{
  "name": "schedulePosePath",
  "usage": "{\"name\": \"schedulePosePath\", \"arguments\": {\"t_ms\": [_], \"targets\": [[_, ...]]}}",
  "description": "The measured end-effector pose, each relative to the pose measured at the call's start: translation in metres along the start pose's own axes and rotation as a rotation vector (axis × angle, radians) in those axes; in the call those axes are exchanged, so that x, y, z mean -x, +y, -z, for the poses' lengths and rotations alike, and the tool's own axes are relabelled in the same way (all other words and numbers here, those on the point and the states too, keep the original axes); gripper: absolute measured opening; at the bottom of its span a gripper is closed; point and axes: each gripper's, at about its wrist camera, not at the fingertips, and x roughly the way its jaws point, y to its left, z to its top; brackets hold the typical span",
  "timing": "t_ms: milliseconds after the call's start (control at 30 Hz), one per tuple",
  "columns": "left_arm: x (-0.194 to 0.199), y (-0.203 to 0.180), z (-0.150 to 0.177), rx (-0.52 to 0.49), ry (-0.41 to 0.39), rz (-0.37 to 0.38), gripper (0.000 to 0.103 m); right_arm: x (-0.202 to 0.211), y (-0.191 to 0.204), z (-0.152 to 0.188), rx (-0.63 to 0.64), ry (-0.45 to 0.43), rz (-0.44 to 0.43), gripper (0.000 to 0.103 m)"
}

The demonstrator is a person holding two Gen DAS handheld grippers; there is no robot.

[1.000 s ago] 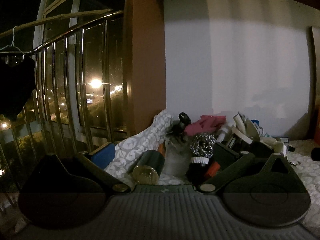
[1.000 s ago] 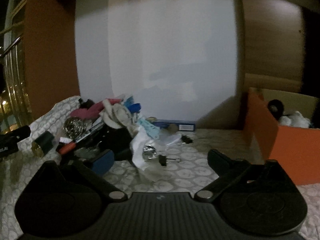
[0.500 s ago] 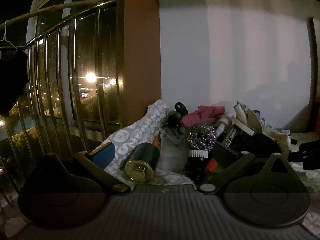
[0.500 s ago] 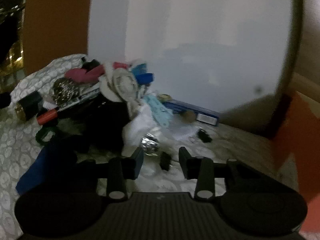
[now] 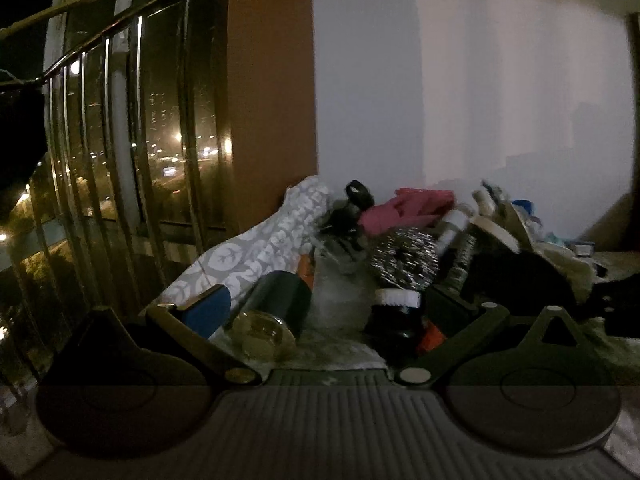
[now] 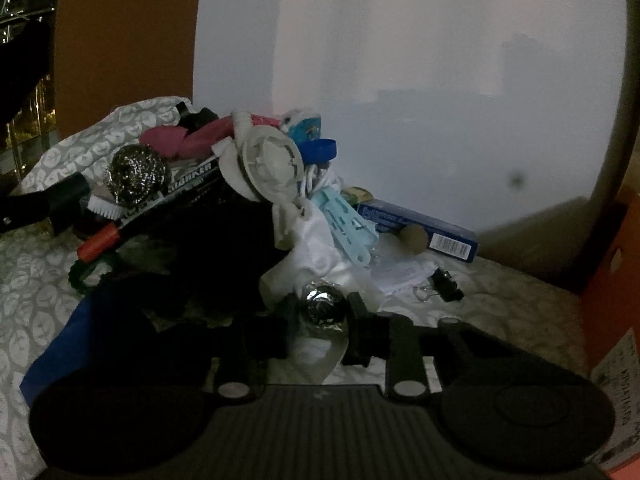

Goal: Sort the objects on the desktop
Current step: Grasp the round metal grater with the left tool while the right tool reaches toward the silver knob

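Two grippers work one heap on the patterned cloth (image 6: 28, 292). Right gripper (image 6: 320, 316): its jaws have just been closing, and now they stand narrow with a shiny foil ball (image 6: 323, 307) between them, at the near edge of the heap; in this dim light the pads look to be pressing on it, though I can't be sure. Behind the ball lies white cloth (image 6: 316, 252), a pale blue clip (image 6: 344, 220), a white round lid (image 6: 269, 160) and a blue ring (image 6: 318, 149). Over on the left, a steel scourer (image 6: 134, 174) sits above a marker (image 6: 168, 196) with a red tip. A blue box (image 6: 420, 230) lies along the wall, a black binder clip (image 6: 446, 280) near it, and an orange box (image 6: 616, 280) stands at the right edge.

Left gripper (image 5: 320, 312): jaws wide apart, nothing held, pointing at the heap's other side. Between its fingers lie a dark can (image 5: 268, 312), gold end toward us, the scourer (image 5: 404, 258) and a pink glove (image 5: 408, 210) farther back. A railing (image 5: 120, 160) with city lights fills the left.
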Motion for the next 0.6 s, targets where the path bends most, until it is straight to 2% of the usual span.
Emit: {"name": "schedulePosePath", "arguments": {"t_ms": [133,267,367,600], "targets": [[-0.016,0.001,-0.003,-0.004,0.021,-0.056,0.103,0.0,-0.002,0.0,-0.009,-0.001,-0.007,0.023],[-0.034,0.016,-0.003,0.057,0.116,-0.071,0.103,-0.001,-0.005,0.001,-0.025,-0.003,-0.012,0.021],[-0.043,0.025,-0.001,0.079,0.139,-0.104,0.096,-0.001,-0.006,0.001,-0.032,-0.004,-0.016,0.021],[-0.047,0.033,0.003,0.107,0.197,-0.097,0.086,0.001,-0.008,0.002,-0.051,-0.008,-0.019,0.021]]}}
